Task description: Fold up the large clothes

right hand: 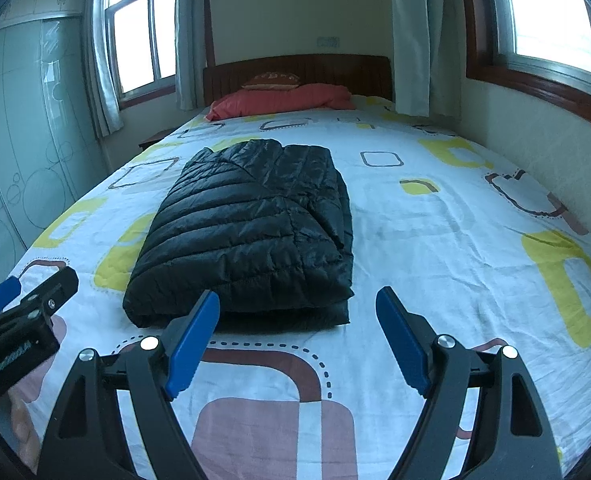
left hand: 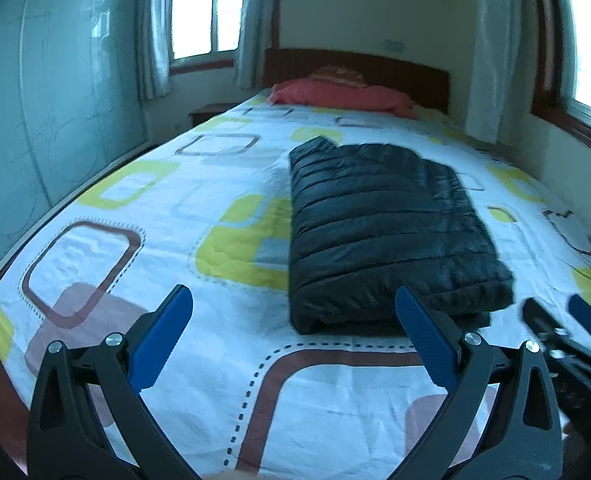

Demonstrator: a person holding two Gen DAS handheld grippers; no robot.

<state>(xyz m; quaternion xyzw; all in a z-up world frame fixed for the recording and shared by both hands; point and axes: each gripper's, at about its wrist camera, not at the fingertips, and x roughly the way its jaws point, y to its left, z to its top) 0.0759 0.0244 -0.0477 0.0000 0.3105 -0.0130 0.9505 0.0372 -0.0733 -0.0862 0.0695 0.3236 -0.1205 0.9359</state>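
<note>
A black quilted puffer jacket (left hand: 383, 228) lies folded into a thick rectangle on the bed; it also shows in the right wrist view (right hand: 251, 232). My left gripper (left hand: 293, 300) is open and empty, held above the bed's near end, its right finger in front of the jacket's near edge. My right gripper (right hand: 297, 304) is open and empty, just short of the jacket's near right corner. The right gripper also shows at the right edge of the left wrist view (left hand: 563, 316), and the left gripper shows at the left edge of the right wrist view (right hand: 27, 292).
The bed sheet (right hand: 435, 240) is white with yellow and brown squares. A red pillow (right hand: 283, 100) and a patterned cushion (right hand: 271, 79) lie by the wooden headboard (right hand: 335, 70). A wall runs along the bed's right side, a wardrobe (left hand: 47, 120) stands left, and a nightstand (left hand: 207, 112) stands by the window.
</note>
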